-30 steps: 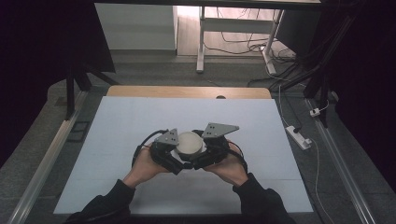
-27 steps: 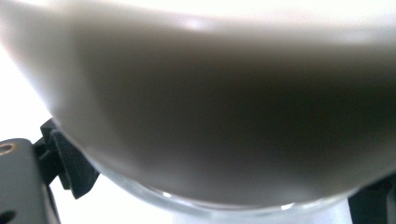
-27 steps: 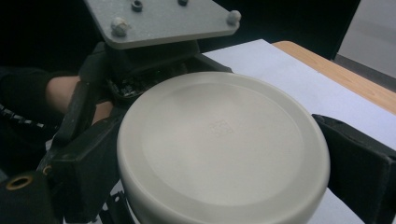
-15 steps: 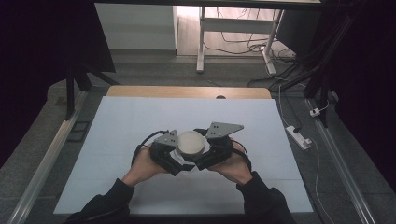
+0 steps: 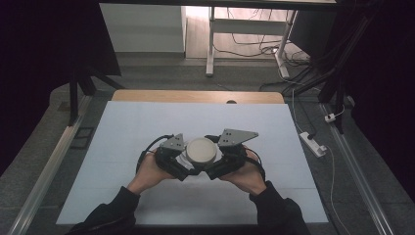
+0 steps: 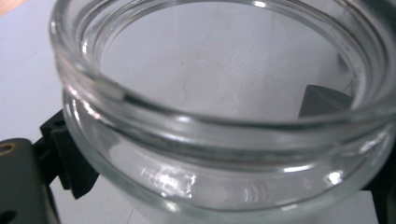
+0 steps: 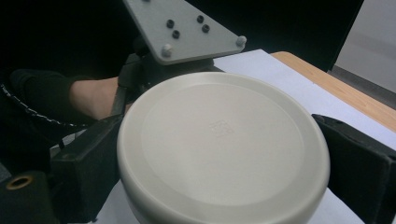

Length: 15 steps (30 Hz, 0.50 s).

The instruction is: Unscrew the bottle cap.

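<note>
We are gripping a clear round glass jar between our left claw's jaws, while our right claw is clamping its cream round plastic lid. Whether the lid is seated is unclear. The jar is looking empty above the white counter.

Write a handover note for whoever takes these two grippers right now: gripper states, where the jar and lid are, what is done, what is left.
Left gripper: jaws on either side of the glass jar, apparently shut on its body just below the rim.
Right gripper: jaws on both sides of the cream lid, gripping its edge.
Both meet at the middle of the white table, lid over the jar.
Done: jar and lid are each gripped.
Cannot tell: whether the lid is seated, or going on or coming off.
Left: probably finish the turn, then set both down. Keep the jar steady.
</note>
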### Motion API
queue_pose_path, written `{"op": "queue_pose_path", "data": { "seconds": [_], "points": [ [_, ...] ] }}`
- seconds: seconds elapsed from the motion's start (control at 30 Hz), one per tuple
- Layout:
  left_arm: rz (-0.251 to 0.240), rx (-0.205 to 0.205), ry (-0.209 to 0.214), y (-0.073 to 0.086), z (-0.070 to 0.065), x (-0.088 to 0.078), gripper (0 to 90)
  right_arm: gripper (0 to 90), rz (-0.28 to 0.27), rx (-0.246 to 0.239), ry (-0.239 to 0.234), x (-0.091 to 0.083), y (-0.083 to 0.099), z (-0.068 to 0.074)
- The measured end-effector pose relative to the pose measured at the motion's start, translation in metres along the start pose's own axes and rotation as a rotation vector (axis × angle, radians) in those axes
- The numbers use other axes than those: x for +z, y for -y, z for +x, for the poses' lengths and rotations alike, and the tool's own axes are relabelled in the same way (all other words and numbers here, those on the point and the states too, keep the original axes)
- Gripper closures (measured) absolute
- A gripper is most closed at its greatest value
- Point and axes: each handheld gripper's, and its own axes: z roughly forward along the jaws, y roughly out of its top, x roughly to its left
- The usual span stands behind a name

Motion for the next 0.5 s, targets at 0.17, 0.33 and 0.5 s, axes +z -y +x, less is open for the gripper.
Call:
{"op": "queue_pose_path", "data": {
  "seconds": [0.17,0.33,0.5],
  "points": [
    [0.003,-0.021,-0.023,0.001,0.004,0.001,7.4,7.6,0.0,-0.004,-0.004,-0.001,0.0,0.003],
    [0.0,-0.03,-0.038,0.002,0.009,0.001,7.4,7.6,0.0,-0.008,-0.013,-0.003,-0.001,0.007],
    [-0.012,-0.041,-0.057,0.001,0.014,-0.002,7.4,7.6,0.005,-0.005,-0.02,-0.004,0.001,0.012]
  ]
}}
